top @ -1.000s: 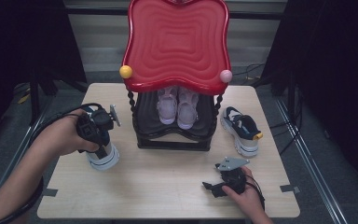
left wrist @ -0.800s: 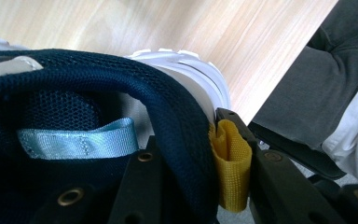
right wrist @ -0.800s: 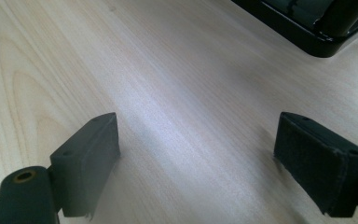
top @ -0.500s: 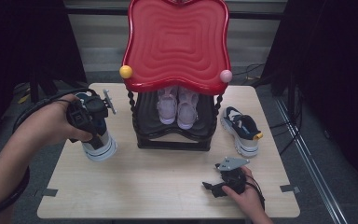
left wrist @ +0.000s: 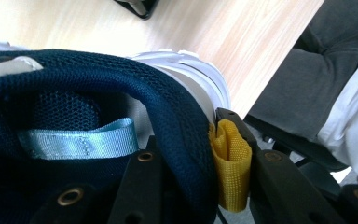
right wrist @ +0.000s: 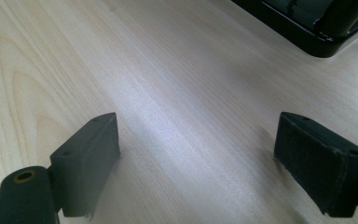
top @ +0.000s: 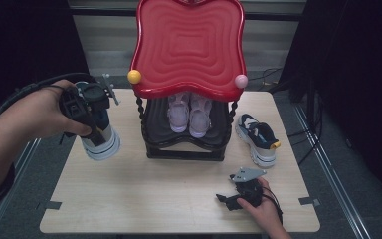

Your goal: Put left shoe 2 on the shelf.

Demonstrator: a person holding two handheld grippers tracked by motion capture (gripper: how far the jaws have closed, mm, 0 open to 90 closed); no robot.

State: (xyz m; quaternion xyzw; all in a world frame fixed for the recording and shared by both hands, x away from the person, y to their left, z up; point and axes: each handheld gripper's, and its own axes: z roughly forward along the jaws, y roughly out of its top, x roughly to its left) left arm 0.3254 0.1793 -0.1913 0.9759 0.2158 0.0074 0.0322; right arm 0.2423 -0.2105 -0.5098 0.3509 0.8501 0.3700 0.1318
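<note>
Right hand-held gripper [top: 227,199] rests low on worktop [top: 144,199] near front edge, jaws wide apart, nothing between them

Left hand-held gripper [top: 99,130] clamped on heel collar of navy sneaker [top: 99,142], yellow pull tab [left wrist: 230,163] pinched against outer jaw

Change: sneaker now lifted off worktop, hanging heel-up at left of shoe rack [top: 186,134]; 1 second ago it sat lower on surface

Judgement: pick-up done, carry toward rack likely next; matching sneaker [top: 257,139] lies right of rack, pink pair [top: 189,113] on shelf

A black rack [top: 186,149] stands at table [top: 129,189] centre under a red wavy top [top: 189,45]. A pale pink pair [top: 190,112] sits on its shelf. Yellow ball [top: 134,76] at 9 o'clock, pink ball [top: 240,80] at 3 o'clock of it.
</note>
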